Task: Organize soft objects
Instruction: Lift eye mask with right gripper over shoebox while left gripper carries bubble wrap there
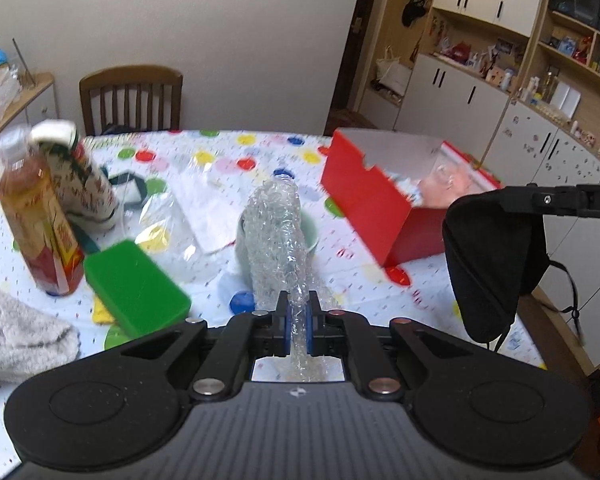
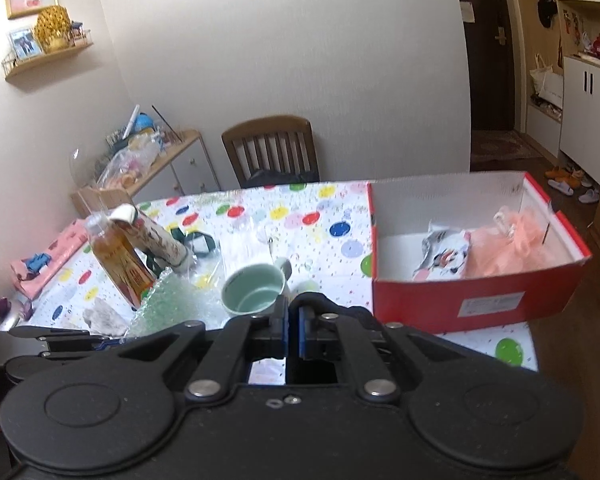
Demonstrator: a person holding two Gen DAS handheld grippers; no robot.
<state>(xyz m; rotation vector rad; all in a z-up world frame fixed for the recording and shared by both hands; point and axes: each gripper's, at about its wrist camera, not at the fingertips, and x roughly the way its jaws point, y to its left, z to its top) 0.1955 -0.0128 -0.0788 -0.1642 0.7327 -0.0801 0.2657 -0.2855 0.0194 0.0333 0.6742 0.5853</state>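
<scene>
Left tool [image 1: 299,320] pinches bubble wrap [image 1: 278,236]; right tool [image 2: 293,322] holds black fabric [image 1: 492,264]; red box [image 2: 480,304] contains pink cloth [image 2: 508,252].

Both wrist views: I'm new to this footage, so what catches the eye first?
The red box at the table's right edge stands out, open, with a pink soft item inside. Next, the left gripper pinches a strip of bubble wrap that rises in front of a pale green mug. The right gripper holds a black cloth.
</scene>
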